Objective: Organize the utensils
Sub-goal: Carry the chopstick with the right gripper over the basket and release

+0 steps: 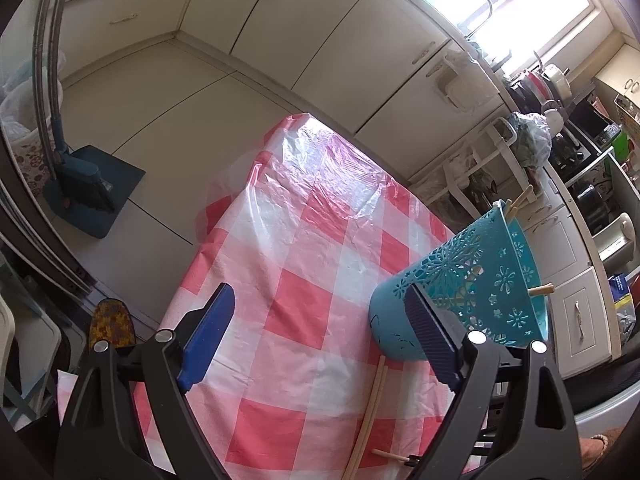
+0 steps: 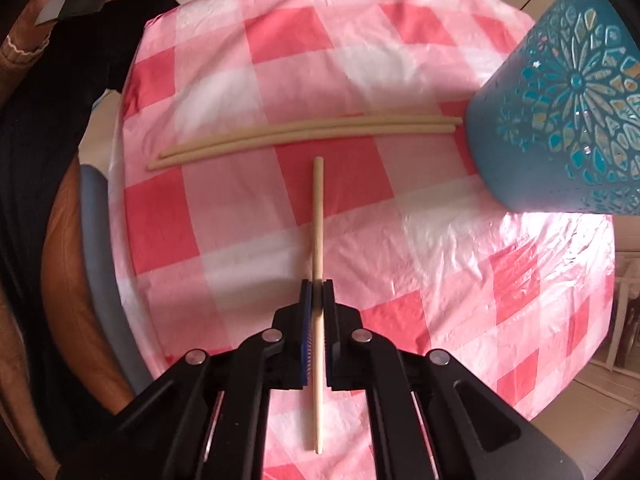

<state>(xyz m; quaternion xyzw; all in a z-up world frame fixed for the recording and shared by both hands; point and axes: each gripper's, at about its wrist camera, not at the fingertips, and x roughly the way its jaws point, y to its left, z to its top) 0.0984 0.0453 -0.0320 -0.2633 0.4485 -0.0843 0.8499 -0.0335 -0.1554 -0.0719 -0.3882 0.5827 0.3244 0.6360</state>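
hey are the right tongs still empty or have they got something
No, not empty: the right tongs are closed on a single chopstick, above the checked tablecloth.

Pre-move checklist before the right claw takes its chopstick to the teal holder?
1. Right claw shut on the chopstick: ok, pads clamp it on both sides.
2. Grip point: not ok for balance, a long length sticks out past the pads.
3. Left claw open and holding nothing: ok.
4. Teal holder upright and steadied: cannot tell; no pad clamps it, and the fisheye tilts it.
5. Room in the holder: ok, a few chopsticks poke above its rim.
6. Two chopsticks lying side by side on the checked tablecloth: ok, apart from the held one.
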